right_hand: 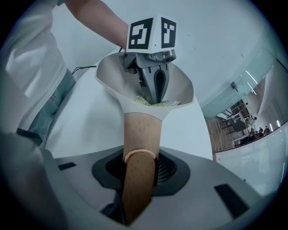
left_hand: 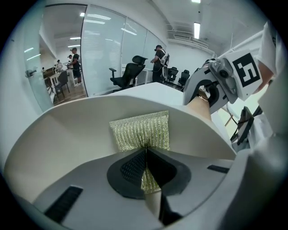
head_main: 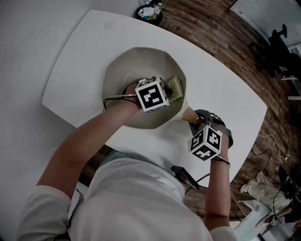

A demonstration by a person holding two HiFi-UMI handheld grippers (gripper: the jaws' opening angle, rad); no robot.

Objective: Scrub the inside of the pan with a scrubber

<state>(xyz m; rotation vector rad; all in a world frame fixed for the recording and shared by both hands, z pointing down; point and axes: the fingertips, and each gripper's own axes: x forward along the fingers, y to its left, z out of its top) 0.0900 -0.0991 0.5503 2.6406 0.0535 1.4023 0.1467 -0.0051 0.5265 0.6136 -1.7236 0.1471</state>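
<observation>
Pan [head_main: 126,66] in hand at both ends. Pinching the near edge of the scrubber [left_hand: 141,129] between the left fingers [left_hand: 130,170], closed down to a thin line on the gold-green mesh, the rest of the pad fanning out flat against the pan's pale inner wall. Clamping the wooden handle [right_hand: 138,134] between the right fingers [right_hand: 167,167], held part-way apart by its thickness, pads pressing on both of its sides. Reaching the left gripper [head_main: 167,92] down into the bowl of the pan, tilted steeply, scrubber pressing on the side wall nearest the handle. Holding the right gripper [head_main: 199,121] just outside the rim, pointing steeply down over the handle. Sitting the pan on the white desk [head_main: 221,89], nearer the near edge than the far one, handle running toward the near right corner. Trailing a black cable [head_main: 115,97] from the left gripper across the pan's rim on the side away from the handle. Standing past the desk's far corner, on the wood floor [head_main: 207,28]: a dark bin [head_main: 149,13] with scraps inside.
</observation>
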